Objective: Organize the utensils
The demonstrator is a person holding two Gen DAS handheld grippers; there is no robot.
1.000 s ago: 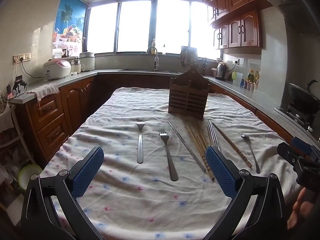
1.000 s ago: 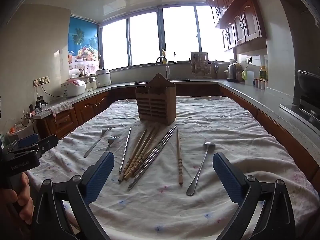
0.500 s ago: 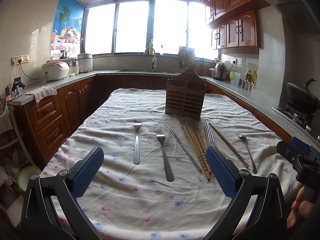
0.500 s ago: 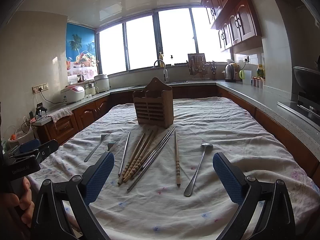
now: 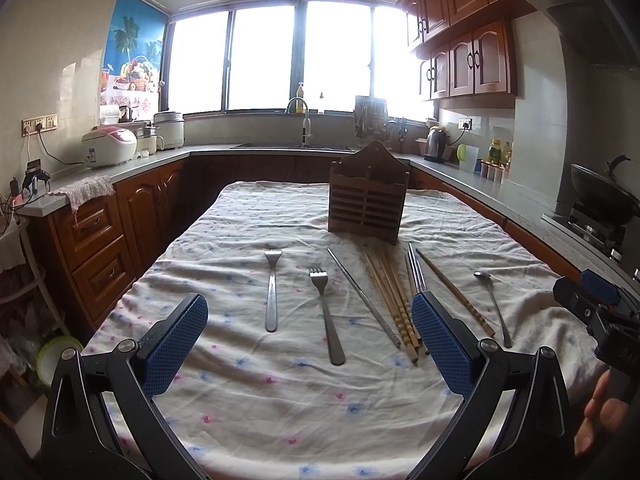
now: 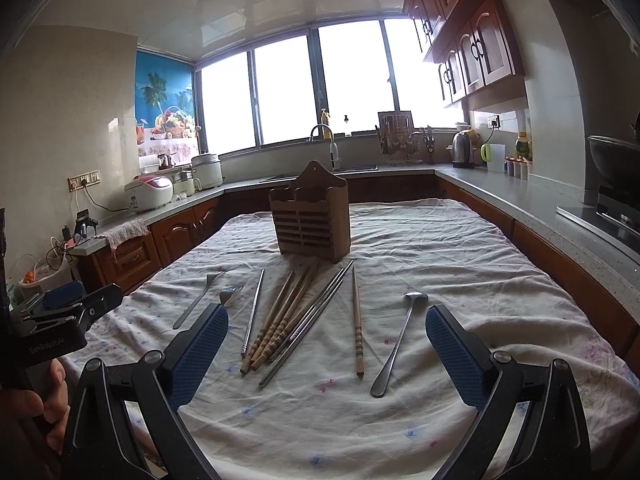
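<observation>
On the body of the left gripper [image 6: 68, 320], seen at the left edge of the right wrist view, the grey letters "GenRobot.AI" can be read. No other writing is legible; the label on the pink rice cooker [image 5: 108, 147] is too small to make out.

The left gripper [image 5: 310, 350] has its blue padded fingers [image 5: 176, 344] wide apart and holds nothing. The right gripper [image 6: 326, 354] is also spread wide and empty. Both hover above the near end of the table, not touching any utensil.

The utensils lie on the flowered tablecloth [image 5: 280, 400], in front of the wooden utensil holder [image 5: 366, 196], which stands upright further back in the middle. From left to right: two forks [image 5: 272, 288] side by side, one metal chopstick [image 5: 362, 296], a bundle of bamboo chopsticks [image 5: 394, 304], a pair of metal chopsticks [image 6: 310, 324], a single bamboo chopstick [image 6: 357, 322], and a spoon [image 6: 396, 344] apart on the right.

In the left wrist view the right finger covers the lower ends of the metal pair. In the right wrist view the left finger hides the handle of the nearer fork [image 6: 230, 292]. Only parts of the person's fingers [image 5: 600, 412] are visible at the picture edges. Whether the holder's compartments contain something cannot be seen.
</observation>
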